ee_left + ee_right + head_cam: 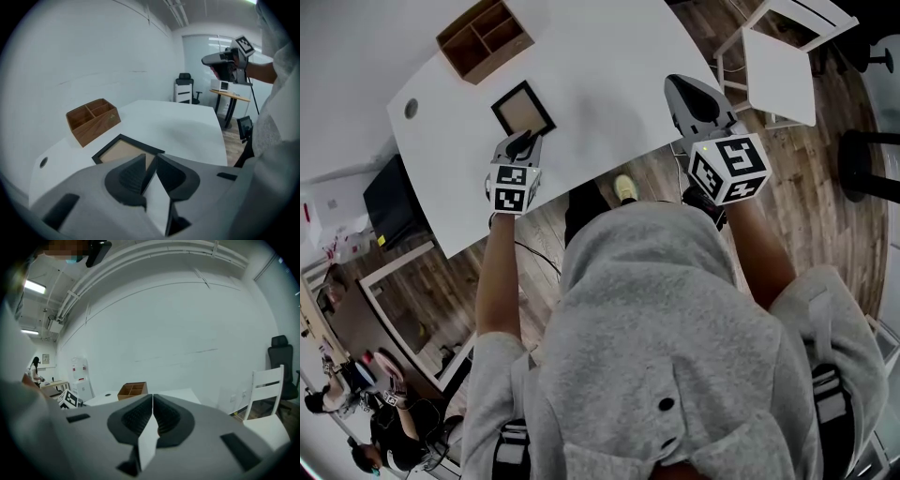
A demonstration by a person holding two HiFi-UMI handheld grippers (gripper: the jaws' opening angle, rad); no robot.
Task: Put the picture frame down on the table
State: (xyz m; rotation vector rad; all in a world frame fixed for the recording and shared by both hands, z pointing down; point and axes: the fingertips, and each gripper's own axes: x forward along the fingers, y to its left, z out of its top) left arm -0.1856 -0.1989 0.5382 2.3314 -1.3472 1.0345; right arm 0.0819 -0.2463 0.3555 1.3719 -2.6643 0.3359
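Overhead, in the head view, the black-rimmed square picture frame with a tan backing point(523, 109) is lying flat on the white desk point(600, 84), left of centre in the upper part of the picture. It is sitting just below the open wooden compartment box point(485, 39). The left gripper point(523, 142) is pointing at the frame's lower corner, so close that I cannot tell whether it is touching. The right gripper point(686, 94) is hanging at the upper right, over the desk's near edge and well apart from the frame.

In the left gripper view, the left gripper's point(150, 159) jaws are standing released, parted by a narrow slit and grasping nothing. The frame point(123, 151) is resting just beyond them at lower centre, with the box point(93, 120) at centre left.

In the right gripper view, the right gripper's point(152, 399) jaws are clenched together on nothing.

The frame is looking already set down. A jaw tip could be catching the rim and dragging or tipping the frame if the gripper lifts away carelessly.
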